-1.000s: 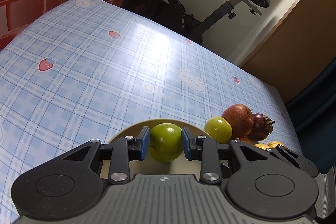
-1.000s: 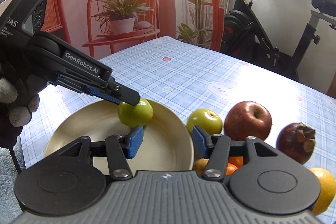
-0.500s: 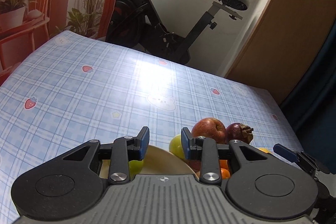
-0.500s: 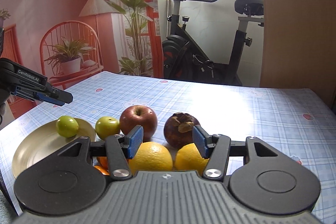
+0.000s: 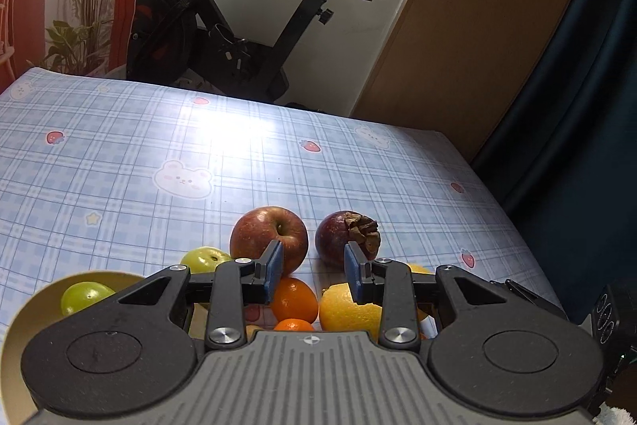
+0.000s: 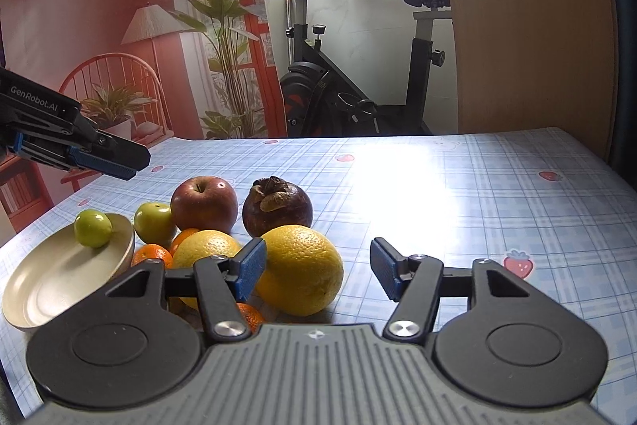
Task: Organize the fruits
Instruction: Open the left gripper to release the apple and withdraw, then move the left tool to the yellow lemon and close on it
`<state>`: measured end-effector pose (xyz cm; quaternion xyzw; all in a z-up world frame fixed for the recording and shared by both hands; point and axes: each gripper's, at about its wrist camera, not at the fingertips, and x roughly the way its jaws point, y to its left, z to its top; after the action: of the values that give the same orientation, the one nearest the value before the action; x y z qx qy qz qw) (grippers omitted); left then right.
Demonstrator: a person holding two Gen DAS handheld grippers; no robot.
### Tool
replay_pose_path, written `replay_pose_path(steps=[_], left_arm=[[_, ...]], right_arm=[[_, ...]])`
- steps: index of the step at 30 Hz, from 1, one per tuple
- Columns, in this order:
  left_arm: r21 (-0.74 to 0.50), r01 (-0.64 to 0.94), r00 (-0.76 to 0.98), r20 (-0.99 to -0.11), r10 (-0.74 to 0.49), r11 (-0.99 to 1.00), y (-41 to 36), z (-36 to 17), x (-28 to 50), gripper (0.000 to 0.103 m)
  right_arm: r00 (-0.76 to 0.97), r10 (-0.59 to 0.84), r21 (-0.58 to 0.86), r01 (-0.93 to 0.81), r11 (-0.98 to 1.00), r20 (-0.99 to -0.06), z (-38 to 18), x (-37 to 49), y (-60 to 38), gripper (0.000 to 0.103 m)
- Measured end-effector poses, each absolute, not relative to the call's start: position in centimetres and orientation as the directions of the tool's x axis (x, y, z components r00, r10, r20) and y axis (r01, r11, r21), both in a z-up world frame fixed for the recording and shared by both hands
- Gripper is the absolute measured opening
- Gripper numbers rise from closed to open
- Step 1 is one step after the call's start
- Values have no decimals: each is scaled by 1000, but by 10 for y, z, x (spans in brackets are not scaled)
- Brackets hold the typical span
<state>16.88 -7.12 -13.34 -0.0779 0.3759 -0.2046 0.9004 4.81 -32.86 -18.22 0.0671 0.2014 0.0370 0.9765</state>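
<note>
- A cream bowl (image 6: 59, 277) sits on the blue checked tablecloth (image 6: 458, 194), low and to the left of the right gripper (image 6: 318, 267); it holds one small green fruit (image 6: 92, 228) near its far rim and nothing else that shows.
- Just outside the bowl's rim lies a second green fruit (image 6: 154, 222), with a red apple (image 6: 204, 204) beside it, stem dimple turned up.
- A dark mangosteen (image 6: 277, 206) stands right of the apple, its dried calyx on top.
- Nearest the right gripper are two yellow oranges, one (image 6: 300, 269) just ahead of the left pad, the other (image 6: 205, 249) to its left; small tangerines (image 6: 153, 253) are tucked around them.
- The right gripper's jaws have just been opening and stand apart, nothing pinched; the nearer orange lies partly in the gap, untouched.
- The left gripper (image 5: 312, 275), empty, holds its pads a narrow gap apart above the pile, apple and mangosteen just beyond its tips.
- Round fruit shows no clear long axis.
</note>
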Motion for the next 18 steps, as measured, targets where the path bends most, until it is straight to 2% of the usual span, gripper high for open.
replay_pose_path(steps=[5,8,14,18], left_arm=[[-298,317,617,-656,-435,900,-85,-136,174,35],[-306,336,598,-661,-453,891,-92,-138,177,35],[-320,378,545,-681,-489,869,-113,-144,182,35],[-336,402,504,-695,-512,852,-132,-149,186,35]], right_arm=[[913,130,138,-82,987,-386,-179,55,-326,61],[903,152,114,-115,987,-402,-181,59,-322,55],[907,181,171,-124,978,-380,-184,49,-338,46],[920,158,218,-82,973,-359,-183,42,-353,46]])
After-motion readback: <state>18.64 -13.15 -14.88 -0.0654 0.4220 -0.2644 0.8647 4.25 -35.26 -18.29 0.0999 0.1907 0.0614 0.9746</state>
